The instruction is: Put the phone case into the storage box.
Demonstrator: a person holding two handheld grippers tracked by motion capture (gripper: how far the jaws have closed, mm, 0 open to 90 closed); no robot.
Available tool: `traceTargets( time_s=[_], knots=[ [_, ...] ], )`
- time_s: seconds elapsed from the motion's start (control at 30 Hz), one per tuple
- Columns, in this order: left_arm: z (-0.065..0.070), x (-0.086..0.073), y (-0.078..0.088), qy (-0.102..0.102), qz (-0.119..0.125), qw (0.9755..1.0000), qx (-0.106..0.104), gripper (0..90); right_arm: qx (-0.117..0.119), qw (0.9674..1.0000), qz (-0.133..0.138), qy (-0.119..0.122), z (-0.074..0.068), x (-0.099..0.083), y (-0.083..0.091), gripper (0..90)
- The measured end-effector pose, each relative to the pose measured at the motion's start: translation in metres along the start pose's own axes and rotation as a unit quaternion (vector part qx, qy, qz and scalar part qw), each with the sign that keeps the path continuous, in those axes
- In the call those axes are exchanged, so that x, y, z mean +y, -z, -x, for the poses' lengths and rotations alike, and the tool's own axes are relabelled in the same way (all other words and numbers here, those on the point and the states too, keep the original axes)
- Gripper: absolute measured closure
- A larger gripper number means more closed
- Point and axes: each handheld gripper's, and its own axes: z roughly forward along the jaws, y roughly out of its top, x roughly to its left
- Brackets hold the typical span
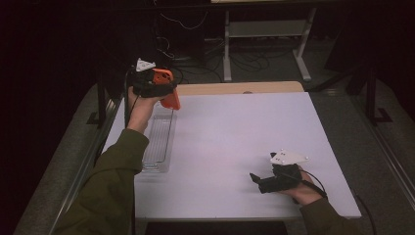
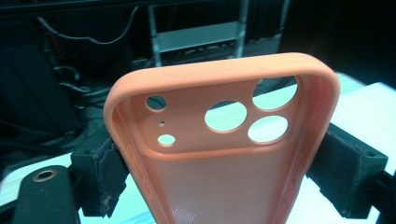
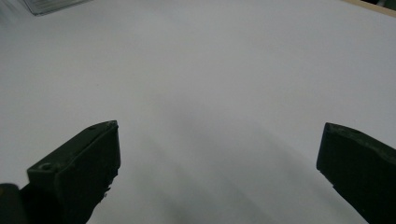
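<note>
Left gripper (image 2: 219, 172) clamped across orange phone case (image 2: 219, 140), above clear tray's (image 1: 159, 142) far edge.

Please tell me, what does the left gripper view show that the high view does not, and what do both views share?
Left gripper view: the orange phone case from its inner side, with round camera holes at its top end, and the black pads pressing on its two long edges.

High view: the clear plastic tray below the left gripper, and the right gripper low over the white table with its jaws apart and nothing between them.

Both: the case held in the left gripper, above the table.
</note>
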Motion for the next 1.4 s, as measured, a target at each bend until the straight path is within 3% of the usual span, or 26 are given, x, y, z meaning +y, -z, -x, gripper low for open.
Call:
traceTargets(
  time_s=[0.3, 0.43, 0.63, 0.77, 0.8, 0.97, 1.1, 1.17, 1.33, 1.4],
  knots=[
    [-0.014, -0.006, -0.009, 0.033, -0.021, 0.9977, 0.056, 14.5, 0.0, 1.0, -0.002, -0.002, -0.001, 0.0, 0.001, 0.0],
    [-0.02, -0.01, -0.015, 0.041, -0.039, 0.9955, 0.076, 14.5, 0.0, 1.0, -0.001, -0.002, 0.0, 0.0, 0.0, 0.0],
    [-0.023, -0.015, -0.024, 0.062, -0.048, 0.992, 0.099, 14.4, 0.0, 1.0, -0.001, -0.001, 0.0, 0.0, 0.001, 0.0],
    [-0.026, -0.021, -0.029, 0.062, -0.07, 0.9891, 0.114, 14.4, 0.0, 1.0, -0.001, -0.001, 0.0, 0.0, 0.001, 0.0],
    [-0.026, -0.023, -0.031, 0.072, -0.063, 0.9888, 0.114, 14.4, 0.001, 1.0, -0.001, 0.0, 0.0, 0.0, 0.001, 0.0],
    [-0.029, -0.031, -0.037, 0.064, -0.086, 0.9875, 0.116, 14.3, 0.001, 1.0, -0.001, 0.001, 0.0, 0.0, 0.001, 0.0],
    [-0.029, -0.036, -0.043, 0.064, -0.085, 0.9868, 0.122, 14.3, 0.002, 1.0, 0.0, 0.0, 0.0, 0.001, 0.002, 0.0],
    [-0.029, -0.037, -0.045, 0.053, -0.095, 0.9861, 0.125, 14.3, 0.002, 1.0, -0.001, 0.001, 0.0, 0.0, 0.001, 0.0],
    [-0.029, -0.039, -0.049, 0.058, -0.09, 0.9861, 0.127, 14.2, 0.003, 1.0, 0.0, 0.0, 0.0, 0.0, 0.002, 0.0],
    [-0.027, -0.04, -0.052, 0.049, -0.094, 0.986, 0.129, 14.1, 0.003, 1.0, -0.001, 0.0, 0.0, 0.0, 0.002, 0.0]
  ],
)
